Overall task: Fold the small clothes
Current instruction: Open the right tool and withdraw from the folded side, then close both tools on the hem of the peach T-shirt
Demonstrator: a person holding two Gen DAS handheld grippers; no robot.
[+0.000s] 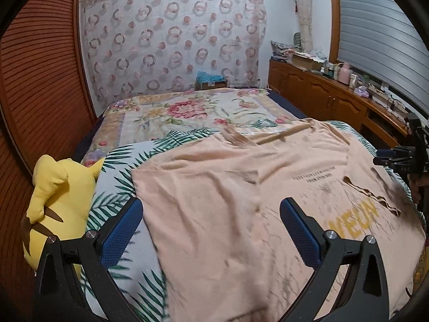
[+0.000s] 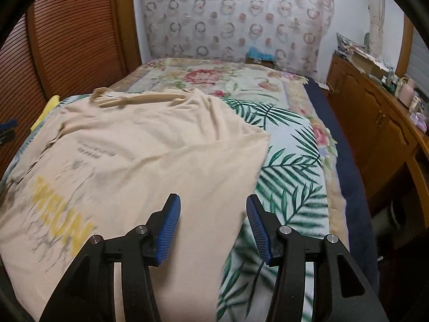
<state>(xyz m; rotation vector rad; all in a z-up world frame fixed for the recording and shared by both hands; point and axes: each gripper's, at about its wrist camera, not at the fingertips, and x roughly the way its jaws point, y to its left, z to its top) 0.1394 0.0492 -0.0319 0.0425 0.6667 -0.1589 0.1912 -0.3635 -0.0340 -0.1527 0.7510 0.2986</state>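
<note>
A peach T-shirt (image 1: 241, 187) with yellow lettering lies spread on the bed, a little wrinkled. It also shows in the right wrist view (image 2: 139, 155). My left gripper (image 1: 211, 214) is open and empty, hovering over the shirt's left edge. My right gripper (image 2: 213, 212) is open and empty, over the shirt's right edge near the hem. The right gripper also shows at the far right of the left wrist view (image 1: 396, 158).
The bed carries a palm-leaf sheet (image 2: 289, 166) and a floral quilt (image 1: 187, 110). A yellow plush toy (image 1: 56, 201) lies at the bed's left edge. A wooden louvered door (image 1: 34, 80) stands left. A wooden cabinet (image 1: 335, 99) with clutter runs along the right.
</note>
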